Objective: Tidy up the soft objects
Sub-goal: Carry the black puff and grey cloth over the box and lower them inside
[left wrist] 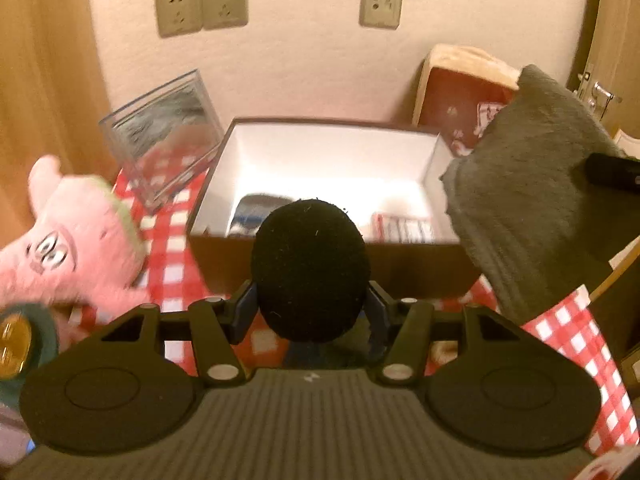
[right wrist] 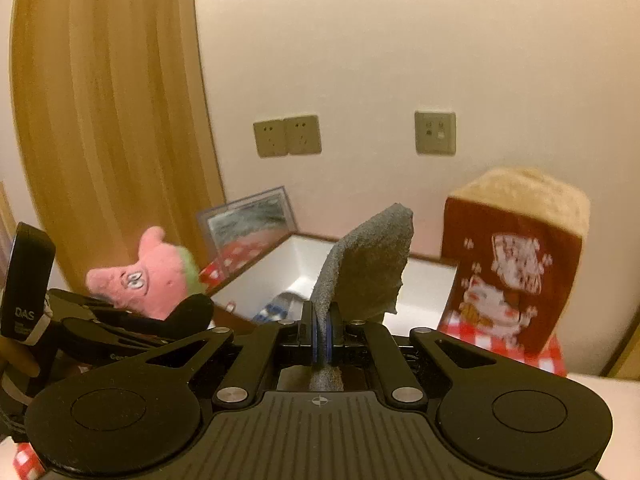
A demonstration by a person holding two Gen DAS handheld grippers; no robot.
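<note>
Left gripper (left wrist: 310,304) clamped on a black round pad (left wrist: 310,268), held just in front of the open box (left wrist: 320,248). Right gripper (right wrist: 322,336) pinched tight on a grey cloth (right wrist: 366,264), raised beside the box; pink plush (left wrist: 60,236) sits left on the checked tablecloth (left wrist: 172,248).

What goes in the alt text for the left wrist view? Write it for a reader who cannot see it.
The left gripper holds a round black soft object in front of an open box with a white inside, on a red-checked cloth. A pink plush toy lies to the left; a grey cloth hangs at right.
</note>
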